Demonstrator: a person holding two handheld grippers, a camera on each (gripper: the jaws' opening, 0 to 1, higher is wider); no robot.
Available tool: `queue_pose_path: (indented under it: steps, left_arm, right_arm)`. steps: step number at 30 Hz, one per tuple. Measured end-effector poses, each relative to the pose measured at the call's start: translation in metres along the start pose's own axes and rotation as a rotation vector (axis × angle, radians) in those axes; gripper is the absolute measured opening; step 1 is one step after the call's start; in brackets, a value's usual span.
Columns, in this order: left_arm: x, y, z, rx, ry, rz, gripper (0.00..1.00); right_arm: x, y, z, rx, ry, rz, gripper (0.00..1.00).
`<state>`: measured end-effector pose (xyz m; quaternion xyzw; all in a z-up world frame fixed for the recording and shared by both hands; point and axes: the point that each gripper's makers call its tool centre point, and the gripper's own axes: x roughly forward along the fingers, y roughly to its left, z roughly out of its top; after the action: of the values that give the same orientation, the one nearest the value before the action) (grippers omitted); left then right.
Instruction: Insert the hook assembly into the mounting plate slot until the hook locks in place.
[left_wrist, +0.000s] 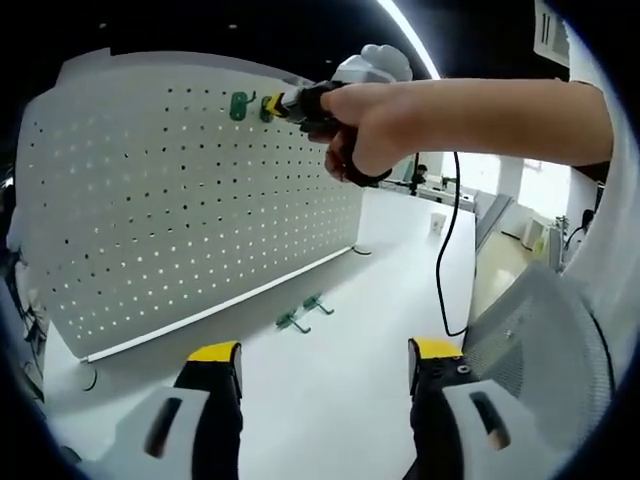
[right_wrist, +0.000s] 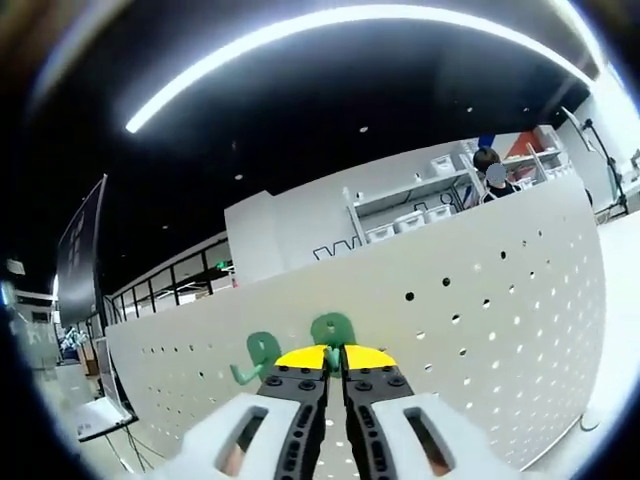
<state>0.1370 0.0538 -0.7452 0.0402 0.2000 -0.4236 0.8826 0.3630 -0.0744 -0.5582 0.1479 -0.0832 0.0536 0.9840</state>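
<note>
A white pegboard mounting plate (left_wrist: 190, 200) stands upright on the white table (left_wrist: 350, 400). One green hook (left_wrist: 238, 105) hangs in its top row. Beside that hook, a hand holds my right gripper (left_wrist: 285, 103) against the board's top edge. In the right gripper view, my right gripper (right_wrist: 335, 358) is shut on a green hook (right_wrist: 332, 328) pressed to the pegboard (right_wrist: 480, 300), with the mounted hook (right_wrist: 260, 352) just to its left. My left gripper (left_wrist: 325, 355) hangs open low over the table with nothing between its jaws.
Two more green hooks (left_wrist: 293, 321) (left_wrist: 317, 303) lie on the table in front of the board's base. A black cable (left_wrist: 445, 250) trails down from the hand. A grey mesh chair (left_wrist: 540, 330) is at the right. Shelves with bins (right_wrist: 410, 215) and a person (right_wrist: 490, 175) are behind the board.
</note>
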Motion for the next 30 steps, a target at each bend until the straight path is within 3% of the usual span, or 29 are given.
queue_pose_path:
  steps: [8,12,15,20,23,26,30]
  left_arm:
    - [0.002,-0.005,0.001,0.011,0.002,-0.017,0.70]
    - [0.002,-0.006,0.000,0.010,0.006,-0.018,0.70]
    - [0.002,-0.006,-0.001,0.013,0.009,-0.019,0.70]
    - [0.003,-0.008,0.001,0.016,0.009,-0.022,0.70]
    - [0.004,-0.009,0.001,0.018,0.009,-0.024,0.70]
    - [0.004,-0.011,0.001,0.020,0.012,-0.029,0.69]
    - [0.005,-0.012,0.002,0.022,0.010,-0.033,0.70]
  right_arm:
    - [0.000,0.001,-0.001,0.025,0.035,0.024,0.04]
    - [-0.001,0.007,-0.001,0.094,0.039,0.094,0.10]
    - [-0.004,0.007,-0.001,0.044,0.049,0.115,0.13]
    - [-0.008,0.008,0.002,0.052,0.051,0.170,0.26]
    - [-0.009,0.010,0.000,0.014,0.066,0.209,0.36]
    - [-0.013,0.013,0.000,0.083,0.073,0.250,0.45]
    - [-0.018,0.015,0.007,0.055,0.046,0.282,0.53]
